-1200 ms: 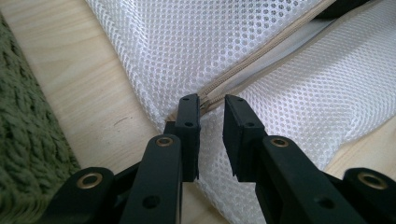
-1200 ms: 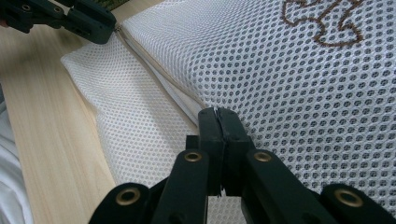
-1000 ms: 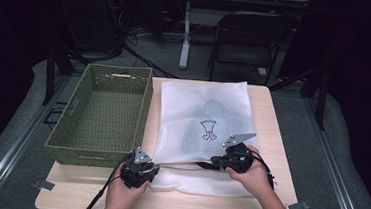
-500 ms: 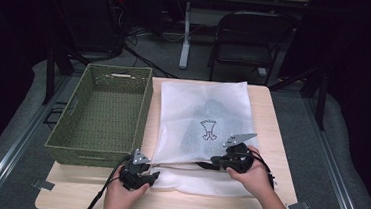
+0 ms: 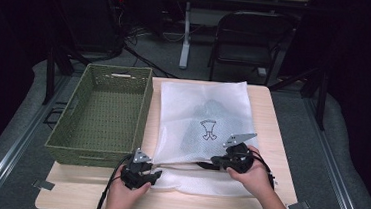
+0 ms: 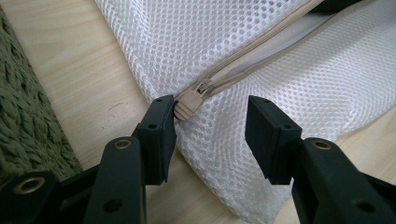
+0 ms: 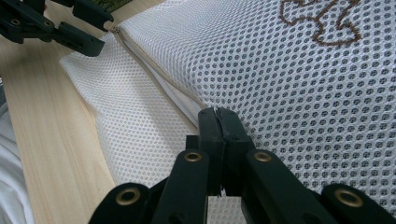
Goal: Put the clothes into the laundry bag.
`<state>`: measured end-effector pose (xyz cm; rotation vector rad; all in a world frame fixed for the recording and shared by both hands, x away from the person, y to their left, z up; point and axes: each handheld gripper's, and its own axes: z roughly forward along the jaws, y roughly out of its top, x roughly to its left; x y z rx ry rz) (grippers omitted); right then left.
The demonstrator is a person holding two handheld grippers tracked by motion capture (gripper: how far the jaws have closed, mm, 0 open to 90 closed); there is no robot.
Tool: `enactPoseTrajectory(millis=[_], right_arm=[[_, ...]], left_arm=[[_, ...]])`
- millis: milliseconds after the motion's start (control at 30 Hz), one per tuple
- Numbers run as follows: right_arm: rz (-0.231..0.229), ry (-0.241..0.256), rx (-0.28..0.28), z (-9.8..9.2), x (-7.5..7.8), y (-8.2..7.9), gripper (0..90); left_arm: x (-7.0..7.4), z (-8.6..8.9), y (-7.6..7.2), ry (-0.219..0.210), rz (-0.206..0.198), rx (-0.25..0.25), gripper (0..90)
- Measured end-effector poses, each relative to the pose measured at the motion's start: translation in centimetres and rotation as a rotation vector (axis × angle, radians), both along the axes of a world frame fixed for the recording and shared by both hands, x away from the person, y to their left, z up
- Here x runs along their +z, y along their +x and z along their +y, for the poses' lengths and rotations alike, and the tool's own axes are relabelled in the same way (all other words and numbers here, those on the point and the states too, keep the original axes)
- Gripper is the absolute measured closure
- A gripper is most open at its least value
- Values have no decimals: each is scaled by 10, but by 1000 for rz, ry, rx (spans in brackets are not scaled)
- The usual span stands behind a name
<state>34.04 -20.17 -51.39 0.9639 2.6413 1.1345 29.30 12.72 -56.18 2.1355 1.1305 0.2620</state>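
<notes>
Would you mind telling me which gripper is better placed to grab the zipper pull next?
Left. The left gripper is open with the zipper pull against one jaw; the right gripper is shut on the mesh bag.

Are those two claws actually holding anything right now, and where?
The right claw pinches the white mesh bag by its upper edge along the zipper opening. The left claw is open around the zipper pull, holding nothing.

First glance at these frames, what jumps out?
The big white mesh laundry bag lying flat across the table's middle, a brown emblem on it, beside the empty green woven basket at the left. At its near edge the right gripper is shut on the mesh by the zipper opening, while the left gripper is open around the beige zipper pull.
</notes>
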Motion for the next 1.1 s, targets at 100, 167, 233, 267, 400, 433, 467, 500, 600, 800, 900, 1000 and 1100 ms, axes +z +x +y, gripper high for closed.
enactPoseTrajectory(millis=[100, 167, 233, 267, 400, 433, 467, 500, 600, 800, 900, 1000, 1100], right_arm=[[-3, -1, 3, 0, 0, 0, 895], [-3, -3, 1, 1, 0, 0, 895], [-3, -6, 1, 1, 0, 0, 895], [-5, -7, 2, 1, -1, 0, 895], [3, -12, 0, 2, -2, -1, 895], [2, -14, 0, 2, -2, -1, 895], [-3, -17, 3, 2, -2, 0, 895], [0, -15, 1, 2, -3, 0, 895], [2, -18, 1, 1, -4, 0, 895], [10, -19, 0, 1, -6, 1, 895], [15, -19, -4, 1, -6, 1, 895], [15, -22, -5, 1, -9, 2, 893], [15, -25, -3, 1, -9, 2, 893]], left_arm=[[3, -1, -2, -12, -13, -8, 545], [4, -4, -3, -18, -15, -15, 552], [4, -7, -4, -21, -19, -27, 553], [3, -9, -3, -18, -27, -34, 553], [-1, -16, -2, -5, -15, -52, 552], [-1, -16, -2, 11, -24, -55, 551], [-1, -17, -3, 14, -27, -54, 551], [-1, -17, -3, 16, -26, -53, 551], [0, -15, -4, 17, -28, -47, 550], [0, -8, -3, 31, -20, -12, 523], [-1, -3, -2, 33, -11, 3, 505], [-2, 1, -2, 33, 0, 17, 501], [-3, 2, -2, 40, 4, 19, 494]])
